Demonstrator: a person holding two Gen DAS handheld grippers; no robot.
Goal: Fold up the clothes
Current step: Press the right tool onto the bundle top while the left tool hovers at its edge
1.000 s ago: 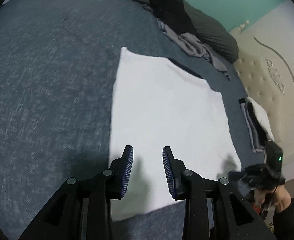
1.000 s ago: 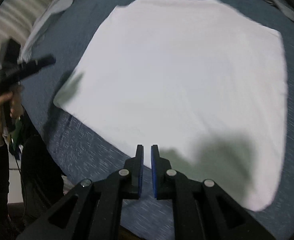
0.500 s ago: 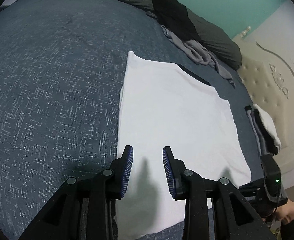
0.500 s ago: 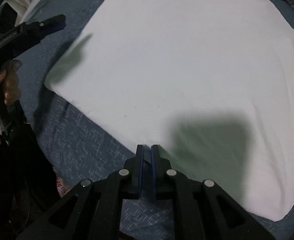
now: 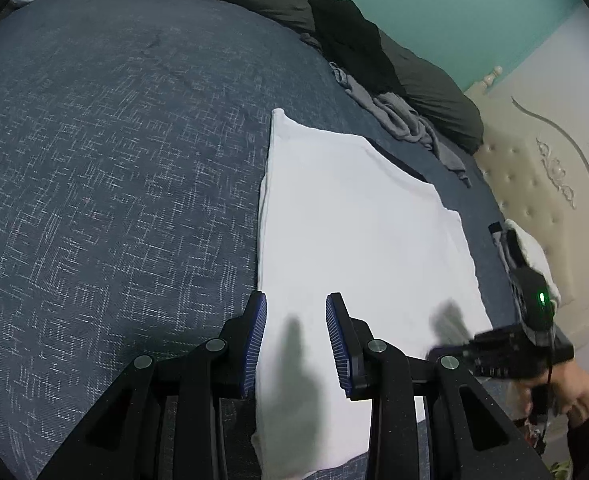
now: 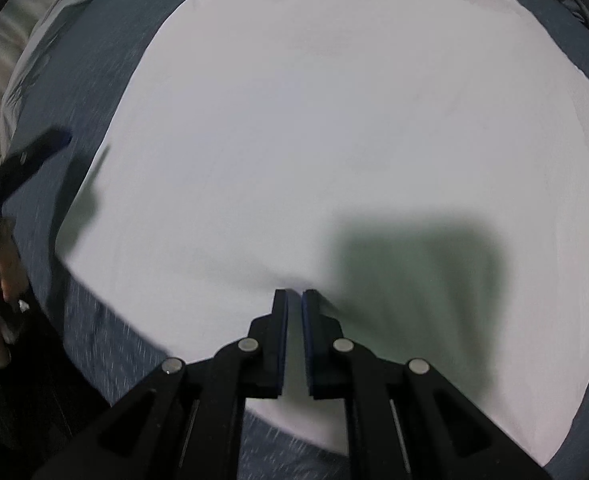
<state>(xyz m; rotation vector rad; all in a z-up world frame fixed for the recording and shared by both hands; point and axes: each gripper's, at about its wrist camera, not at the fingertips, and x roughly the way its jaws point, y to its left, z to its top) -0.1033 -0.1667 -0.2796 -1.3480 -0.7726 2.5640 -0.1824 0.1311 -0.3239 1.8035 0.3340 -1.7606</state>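
The left gripper [image 5: 296, 340] hangs over the near end of the white garment [image 5: 350, 248], and its blue pads [image 5: 254, 344] stand a little apart with nothing between them. One pad sits right above the long left edge of the cloth, so I think the next good move is to come down at that near corner and pinch only the cloth, not the bedspread under it. The right gripper [image 6: 294, 300] points almost straight down over the near edge of the same white garment [image 6: 334, 140], and its jaws are nearly closed with nothing held. It would need to open up before it can grab its own corner. If both grippers take a near corner and lift together, the fold should come out even. The garment lies flat and smooth on the dark blue bedspread [image 5: 114, 200], already folded into a neat wide shape. There is lots of open bedspread on the left side to move in. On the right, a small stack of folded clothes [image 5: 534, 252] sits near the padded headboard [image 5: 542, 184], so there is less room there. At the far side, a rumpled grey garment [image 5: 398, 116] and a black one [image 5: 350, 40] lie by the dark pillows [image 5: 434, 92], just past the far edge of the white cloth.
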